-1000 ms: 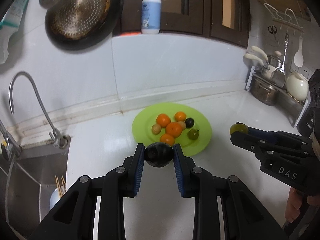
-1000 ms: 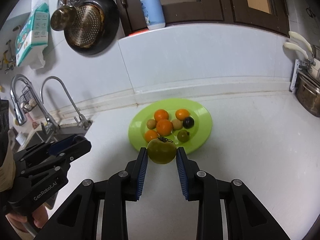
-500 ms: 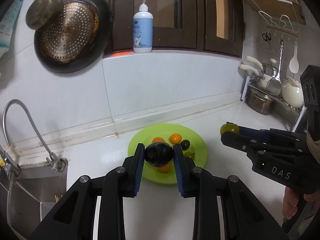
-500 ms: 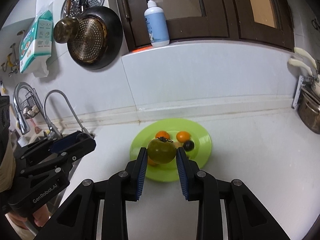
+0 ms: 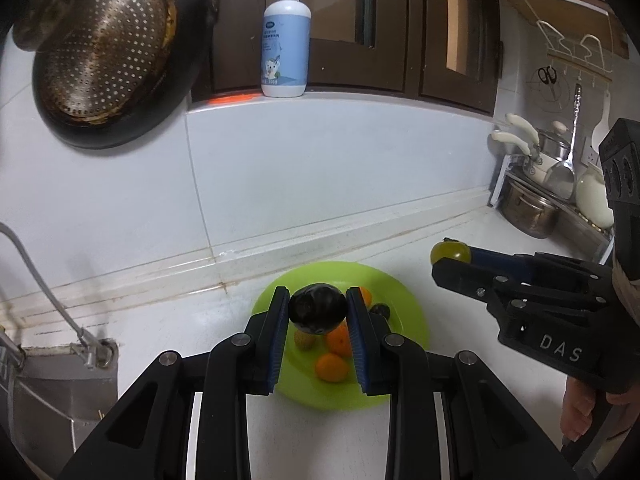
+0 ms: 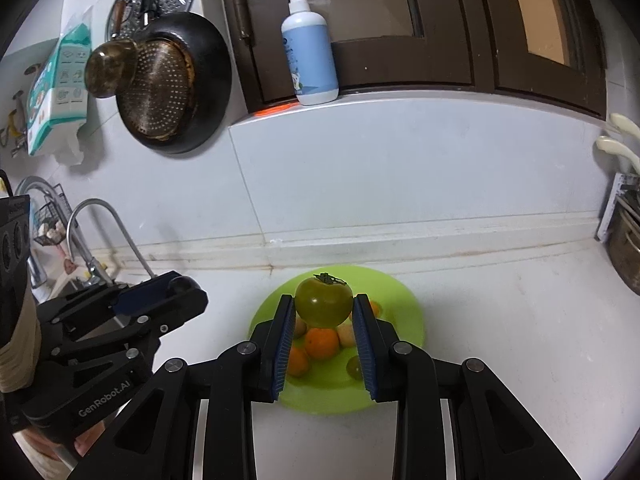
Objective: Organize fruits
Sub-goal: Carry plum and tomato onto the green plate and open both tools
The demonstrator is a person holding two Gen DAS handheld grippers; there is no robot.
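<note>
The left gripper clamps a dark, glossy, round plum; the right gripper clamps a green, stalked tomato. Both hang above the lime-green round plastic plate near the worktop's rear edge. Lower each onto bare plate before releasing.

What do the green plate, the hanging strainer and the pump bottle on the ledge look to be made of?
Green plate: likely plastic, going by its uniform lime colour and soft sheen.
Strainer: metal, probably steel, with punched holes and a dull brownish shine; it hangs against a black pan.
Pump bottle: opaque plastic, smooth with a matte look, pale blue label and white pump.
</note>
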